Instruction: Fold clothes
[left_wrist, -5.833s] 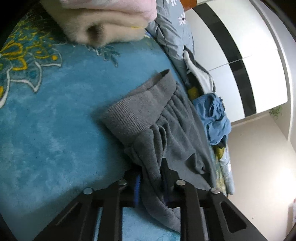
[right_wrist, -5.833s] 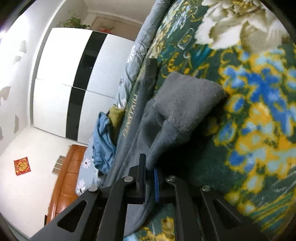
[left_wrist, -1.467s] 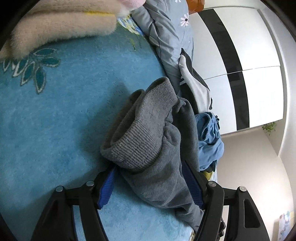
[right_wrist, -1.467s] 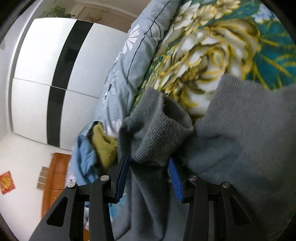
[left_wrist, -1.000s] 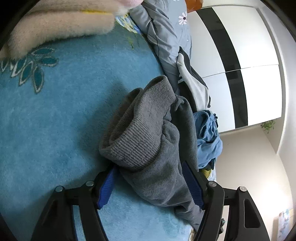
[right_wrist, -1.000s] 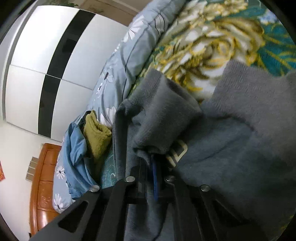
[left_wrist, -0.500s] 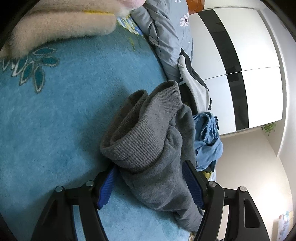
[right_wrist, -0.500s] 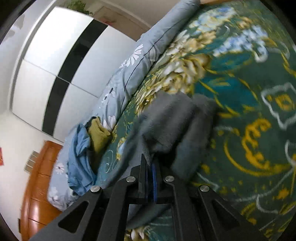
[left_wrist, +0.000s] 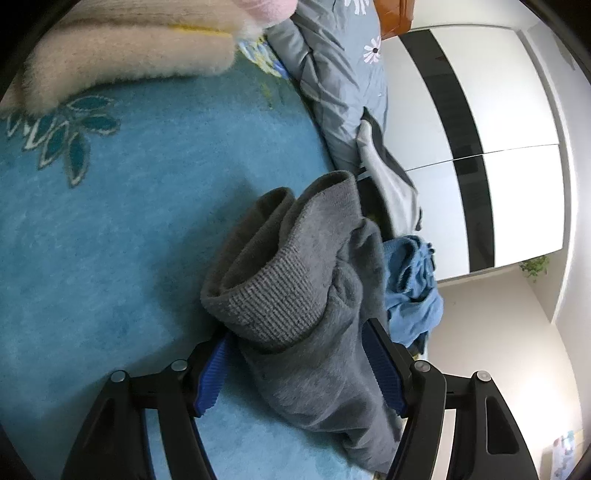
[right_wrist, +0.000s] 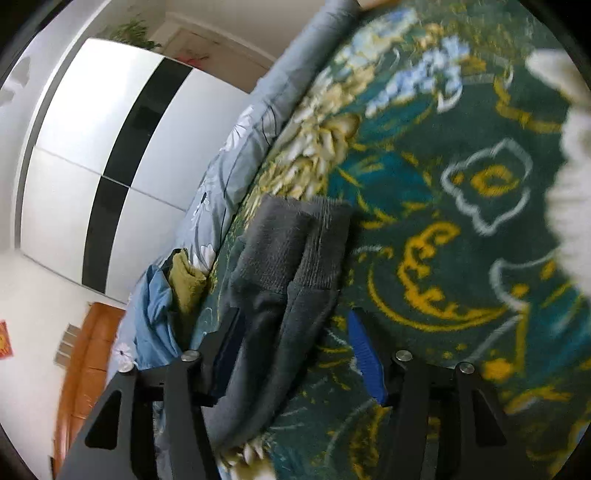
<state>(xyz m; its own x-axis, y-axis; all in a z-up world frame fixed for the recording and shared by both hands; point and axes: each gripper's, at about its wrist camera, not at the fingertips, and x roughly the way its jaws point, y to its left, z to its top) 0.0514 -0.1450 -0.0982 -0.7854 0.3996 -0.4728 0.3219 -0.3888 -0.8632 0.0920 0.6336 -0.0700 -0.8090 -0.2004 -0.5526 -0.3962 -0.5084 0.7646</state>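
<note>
A grey sweatshirt (left_wrist: 295, 295) lies bunched on the blue floral blanket (left_wrist: 110, 221), its ribbed hem facing the left wrist camera. My left gripper (left_wrist: 299, 365) is open with its blue pads on either side of the cloth. In the right wrist view the grey sweatshirt (right_wrist: 284, 258) lies folded over on the green floral blanket (right_wrist: 461, 258). My right gripper (right_wrist: 295, 350) is open, its jaws spread wide around the lower part of the cloth.
Folded beige and pink fleece (left_wrist: 129, 55) lies at the far left. A blue garment (left_wrist: 410, 288) and a white and grey garment (left_wrist: 388, 177) lie by the grey duvet (left_wrist: 332, 74). An olive garment (right_wrist: 186, 280) sits beside the pile. A white and black wardrobe (right_wrist: 110, 147) stands behind.
My right gripper, shut on the sweatshirt half a second ago, has opened wide and let it go. My left gripper stays open; the cloth between its jaws has shifted only slightly.
</note>
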